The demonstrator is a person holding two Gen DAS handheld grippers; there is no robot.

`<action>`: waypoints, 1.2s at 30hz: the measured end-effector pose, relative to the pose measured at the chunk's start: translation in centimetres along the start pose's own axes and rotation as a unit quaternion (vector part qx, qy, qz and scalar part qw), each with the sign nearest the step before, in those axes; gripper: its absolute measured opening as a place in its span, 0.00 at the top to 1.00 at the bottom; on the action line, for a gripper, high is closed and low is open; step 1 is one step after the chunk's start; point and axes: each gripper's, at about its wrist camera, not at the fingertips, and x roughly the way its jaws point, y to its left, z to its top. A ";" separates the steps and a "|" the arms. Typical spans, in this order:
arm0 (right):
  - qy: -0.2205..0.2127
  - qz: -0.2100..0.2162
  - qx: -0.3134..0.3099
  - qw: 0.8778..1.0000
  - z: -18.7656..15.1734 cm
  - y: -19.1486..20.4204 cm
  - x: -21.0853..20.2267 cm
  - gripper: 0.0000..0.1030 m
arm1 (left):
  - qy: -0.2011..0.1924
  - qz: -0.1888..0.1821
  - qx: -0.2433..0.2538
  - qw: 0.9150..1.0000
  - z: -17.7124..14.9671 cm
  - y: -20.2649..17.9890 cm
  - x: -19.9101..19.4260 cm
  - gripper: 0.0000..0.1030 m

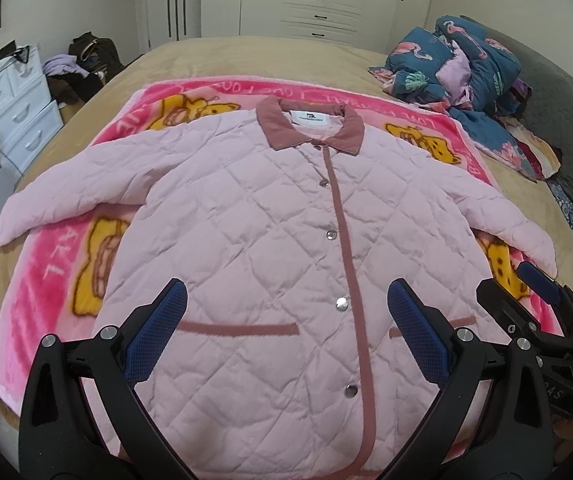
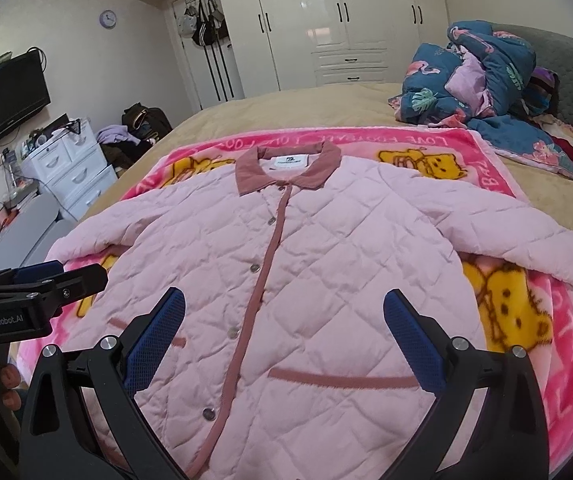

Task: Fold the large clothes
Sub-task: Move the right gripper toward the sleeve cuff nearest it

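The quilted pink jacket (image 1: 254,232) lies face up and snapped shut along its dusty-rose placket, spread flat on the pink cartoon blanket (image 1: 46,280) that covers the middle of the bed (image 1: 246,56); its collar (image 1: 310,126) points toward the far edge of the bed and its hem toward the near edge; both sleeves angle outward and down, the left sleeve (image 1: 66,188) reaching past the blanket's left edge, the right sleeve (image 2: 526,240) ending over the blanket's right side. A crumpled blue floral duvet (image 2: 478,84) sits well apart at the far right corner of the bed. The left gripper (image 1: 286,336) hovers above the lower front of the jacket with its blue pads spread wide, holding nothing; the right gripper (image 2: 284,340) hangs just beside it, likewise spread and empty. No fold looks begun; this reads as the start, with the garment laid out and both tools poised over the hem. The next move probably calls for each gripper to separate toward its own side, close on a sleeve or side seam, and carry it inward across the front; the padded fabric is bulky, so a deep bite is likely needed to stop it springing back.
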 end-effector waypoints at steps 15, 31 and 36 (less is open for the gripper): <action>-0.001 -0.021 0.037 0.999 1.9 -3.7 1.4 0.04 | 0.012 0.004 0.006 1.000 2.8 -1.7 2.2 0.09; -0.010 -0.079 0.113 0.990 2.5 -12.1 1.6 0.04 | 0.026 -0.006 0.019 0.999 6.0 -5.1 5.2 0.09; -0.011 -0.119 0.145 0.982 2.7 -15.3 2.4 0.04 | 0.028 -0.013 0.031 0.999 7.4 -5.8 6.8 0.09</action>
